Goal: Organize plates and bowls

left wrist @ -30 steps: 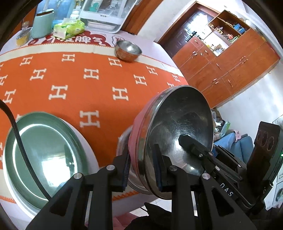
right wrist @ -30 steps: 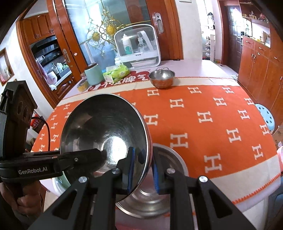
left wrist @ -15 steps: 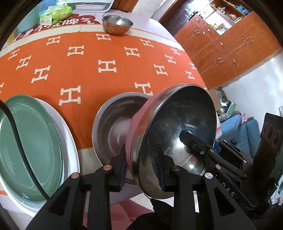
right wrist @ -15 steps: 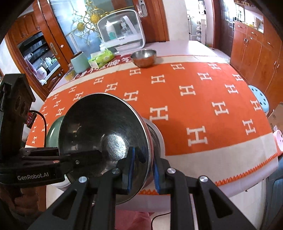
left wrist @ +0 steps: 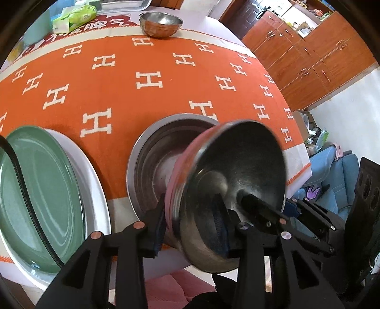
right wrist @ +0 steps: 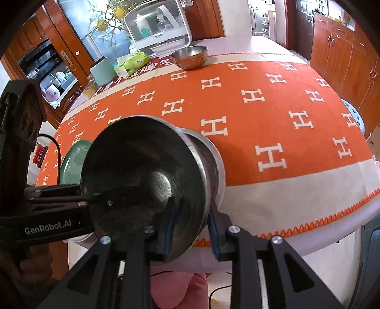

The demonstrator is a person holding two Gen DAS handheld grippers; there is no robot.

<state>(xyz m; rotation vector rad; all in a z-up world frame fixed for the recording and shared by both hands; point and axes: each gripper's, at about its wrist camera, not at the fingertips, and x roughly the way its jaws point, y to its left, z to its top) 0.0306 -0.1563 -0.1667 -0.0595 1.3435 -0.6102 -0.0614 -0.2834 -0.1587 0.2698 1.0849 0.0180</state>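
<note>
Both grippers hold one steel bowl with a pink outside (left wrist: 228,171) by opposite sides of its rim; it is tilted, its base toward a larger steel bowl (left wrist: 161,142) on the orange cloth. My left gripper (left wrist: 190,228) is shut on its rim. My right gripper (right wrist: 192,228) is shut on the far rim; the held bowl (right wrist: 142,171) fills that view and partly hides the larger bowl (right wrist: 213,156). A green plate (left wrist: 35,185) lies on a white plate (left wrist: 95,180) at the left. A small steel bowl (left wrist: 161,23) stands at the far side, also in the right wrist view (right wrist: 190,55).
A tissue pack (left wrist: 73,19), a mint canister (right wrist: 103,71) and a white appliance (right wrist: 159,26) stand at the table's far edge. The table's near edge (right wrist: 308,225) runs just beyond my grippers. Wooden cabinets (left wrist: 320,47) stand at the right.
Both grippers have carried the held bowl forward and lower over the larger steel bowl. The held bowl is tilted more, with its base nearer the larger bowl's opening.
</note>
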